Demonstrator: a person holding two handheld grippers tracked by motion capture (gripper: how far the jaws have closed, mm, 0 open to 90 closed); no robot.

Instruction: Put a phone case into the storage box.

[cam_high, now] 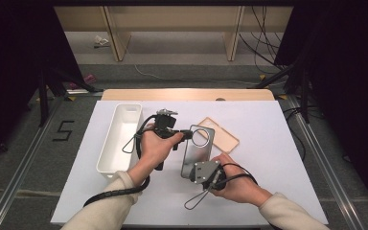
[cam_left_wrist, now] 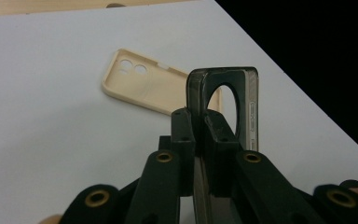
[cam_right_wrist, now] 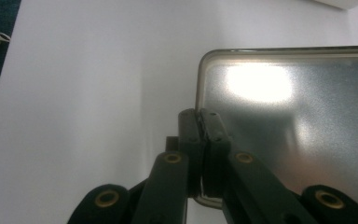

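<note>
A grey translucent phone case [cam_high: 197,148] with a round camera hole is held above the white table between both grippers. My left gripper [cam_high: 186,134] is shut on its upper left edge beside the hole; in the left gripper view the grey phone case [cam_left_wrist: 247,109] stands on edge between the closed jaws of that left gripper [cam_left_wrist: 196,119]. My right gripper [cam_high: 195,172] is shut on the case's lower end; in the right gripper view the right gripper [cam_right_wrist: 199,122] pinches the rim of the grey phone case [cam_right_wrist: 298,121]. A beige phone case [cam_high: 220,135] [cam_left_wrist: 142,84] lies flat on the table behind.
A white rectangular bin [cam_high: 120,136] stands at the left of the white table top [cam_high: 263,139]. A wooden strip [cam_high: 187,94] runs along the table's far edge. Cables and stand legs sit on the floor beyond.
</note>
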